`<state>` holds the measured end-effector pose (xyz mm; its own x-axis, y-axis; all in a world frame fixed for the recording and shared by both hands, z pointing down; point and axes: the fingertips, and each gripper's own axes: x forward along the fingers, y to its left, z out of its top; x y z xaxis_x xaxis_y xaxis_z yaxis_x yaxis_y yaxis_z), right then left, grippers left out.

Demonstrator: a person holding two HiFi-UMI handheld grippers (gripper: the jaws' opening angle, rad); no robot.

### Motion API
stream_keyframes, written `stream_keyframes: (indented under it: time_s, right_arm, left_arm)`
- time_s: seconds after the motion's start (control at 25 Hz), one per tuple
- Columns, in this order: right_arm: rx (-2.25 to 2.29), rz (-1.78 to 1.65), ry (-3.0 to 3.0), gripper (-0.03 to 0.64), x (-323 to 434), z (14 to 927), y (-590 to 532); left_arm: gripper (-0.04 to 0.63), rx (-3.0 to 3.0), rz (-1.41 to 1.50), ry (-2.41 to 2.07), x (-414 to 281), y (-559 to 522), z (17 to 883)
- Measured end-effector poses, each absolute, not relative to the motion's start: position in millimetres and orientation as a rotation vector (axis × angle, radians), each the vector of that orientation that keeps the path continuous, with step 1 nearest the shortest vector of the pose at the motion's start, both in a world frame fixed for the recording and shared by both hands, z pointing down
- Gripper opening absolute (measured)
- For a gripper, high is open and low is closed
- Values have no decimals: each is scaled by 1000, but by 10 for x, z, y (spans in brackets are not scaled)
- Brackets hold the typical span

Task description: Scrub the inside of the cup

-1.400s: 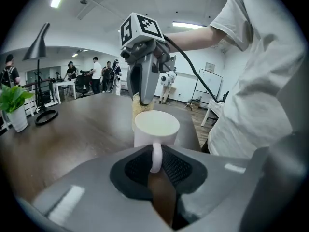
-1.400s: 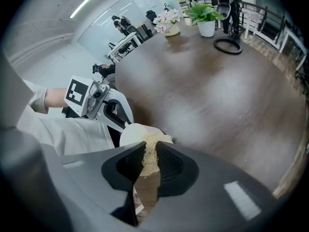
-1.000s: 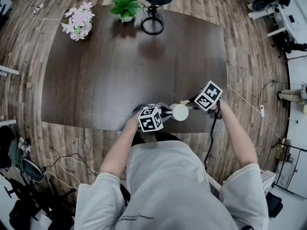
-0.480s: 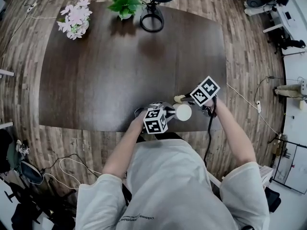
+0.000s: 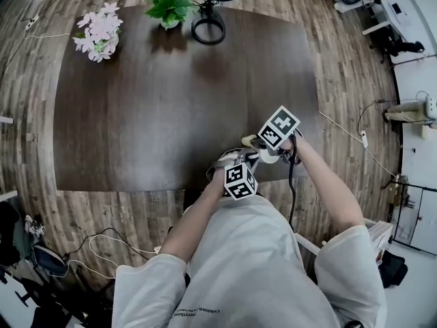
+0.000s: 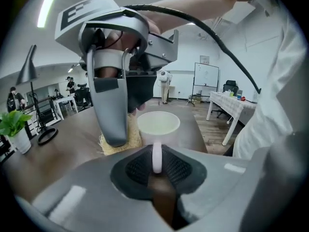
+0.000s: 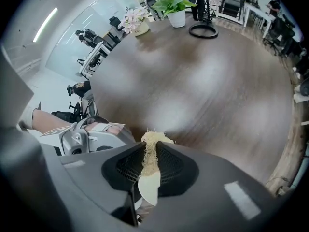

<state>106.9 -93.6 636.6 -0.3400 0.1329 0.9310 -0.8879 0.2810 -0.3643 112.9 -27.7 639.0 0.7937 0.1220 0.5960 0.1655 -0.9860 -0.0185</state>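
While your left gripper (image 6: 157, 159) is clamped shut on the handle of a white cup (image 6: 158, 123), the cup stands upright just ahead of its jaws, mouth open to the ceiling. From the head view, you hold it close to your body, at the near right edge of a dark wooden table (image 5: 171, 101); whether it rests on the wood cannot be told.

Your right gripper (image 7: 150, 164) is closed on a straw-coloured fibrous scrubber (image 7: 152, 140) – the frayed tuft pokes out past its pads. Seen from the left gripper view, this gripper comes down from above, and the scrubber sits just beside the cup on its left, outside the rim, not inside. Whether the two touch is unclear. A black cable (image 5: 292, 183) runs back from the right gripper along your forearm.

Beyond the grippers, the table's middle is plain dark wood. At the far edge stand three things in a row – pink and white flowers (image 5: 97, 33) at the left, a leafy green plant (image 5: 167, 4) in a white pot near the middle, and a black lamp (image 5: 208, 27) with a ring base beside it. Wood-plank floor (image 5: 341, 67) surrounds the table.
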Motion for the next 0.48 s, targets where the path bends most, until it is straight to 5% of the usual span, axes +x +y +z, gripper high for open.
stream_keyframes:
  time_s: [0.48]
  right_arm:
    - [752,1104,-1424,89,1024,6393,-893]
  left_arm:
    - [55,-2915,-957,-127,1145,-255,6395]
